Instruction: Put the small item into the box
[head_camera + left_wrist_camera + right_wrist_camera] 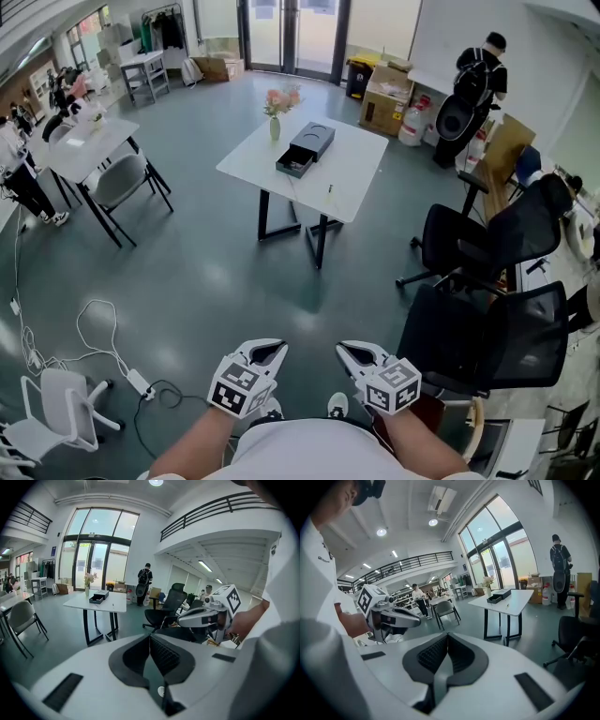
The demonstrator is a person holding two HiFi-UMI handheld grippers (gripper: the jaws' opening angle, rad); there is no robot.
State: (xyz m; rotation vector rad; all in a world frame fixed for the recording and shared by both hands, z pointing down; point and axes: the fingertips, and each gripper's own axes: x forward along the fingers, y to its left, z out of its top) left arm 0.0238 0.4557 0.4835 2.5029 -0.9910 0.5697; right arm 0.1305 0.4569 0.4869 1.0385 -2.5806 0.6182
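At the left, a grey chair (120,180) stands at a white side table (89,145), and a white cable (94,352) lies on the floor. At the bottom of the head view, the left gripper (270,352) is held low in front of the person. Its jaws are together and nothing is between them. The right gripper (352,353) is just beside it, and its jaws are also together and empty. Both are well apart from the white table (361,169) in the middle of the room. On this table a vase with pink flowers (276,114) stands near the far left corner. The black box (305,150) lies open near the left edge. The small item (329,192) lies alone closer to the near edge, apart from the box. At the right, black office chairs (487,281) stand, and a person with a backpack (478,80) stands beside cardboard boxes (386,101).
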